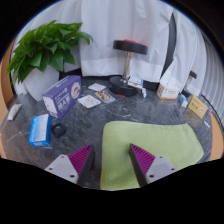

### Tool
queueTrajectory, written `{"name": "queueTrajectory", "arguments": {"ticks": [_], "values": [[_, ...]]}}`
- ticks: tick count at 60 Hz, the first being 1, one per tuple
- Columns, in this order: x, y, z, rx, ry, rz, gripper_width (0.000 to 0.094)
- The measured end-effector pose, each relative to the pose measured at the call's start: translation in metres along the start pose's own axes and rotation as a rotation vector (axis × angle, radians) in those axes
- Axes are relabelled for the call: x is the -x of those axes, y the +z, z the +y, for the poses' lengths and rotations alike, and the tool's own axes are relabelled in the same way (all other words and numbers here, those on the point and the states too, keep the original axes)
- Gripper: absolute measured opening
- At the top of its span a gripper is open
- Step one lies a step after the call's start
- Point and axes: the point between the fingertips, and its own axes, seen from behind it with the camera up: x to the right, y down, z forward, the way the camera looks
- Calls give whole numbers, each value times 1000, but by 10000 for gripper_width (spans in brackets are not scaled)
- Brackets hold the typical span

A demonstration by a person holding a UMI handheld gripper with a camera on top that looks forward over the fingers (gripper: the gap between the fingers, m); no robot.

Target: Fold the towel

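The green towel (pixel 150 147) lies flat on the grey surface (pixel 85 128), its near edge running under the gripper (pixel 110 160) — the jaws stand wide apart and hold nothing, the right finger over the cloth, the left over bare surface beside its left edge. Further left sit a blue packet (pixel 40 130) and a purple box (pixel 62 96), with clutter and a potted plant (pixel 45 48) beyond the towel's far edge.

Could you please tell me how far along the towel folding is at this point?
Nothing looks done yet: the green towel lies spread flat on the table, with no fold visible. In hand: the gripper hangs open just above the towel's near edge, one finger over the cloth and the other beside it, holding nothing. Left: gripping an edge and folding the towel over.
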Motion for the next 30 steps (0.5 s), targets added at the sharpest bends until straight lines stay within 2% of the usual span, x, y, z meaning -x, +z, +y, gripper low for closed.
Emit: {"name": "queueTrajectory", "arguments": {"ticks": [3,7,11,18,22,30], "values": [[-9,11,4,15,-42,49,590],[-17,14,-1,-10,-107,86,297],[-21,14,-4,-19,-126,101,115],[-19,12,-7,-7,-80,63,64],[-10,-1,-19,-8,-43,-2,61],[5,-57,-87,-110,120,-167,59]]}}
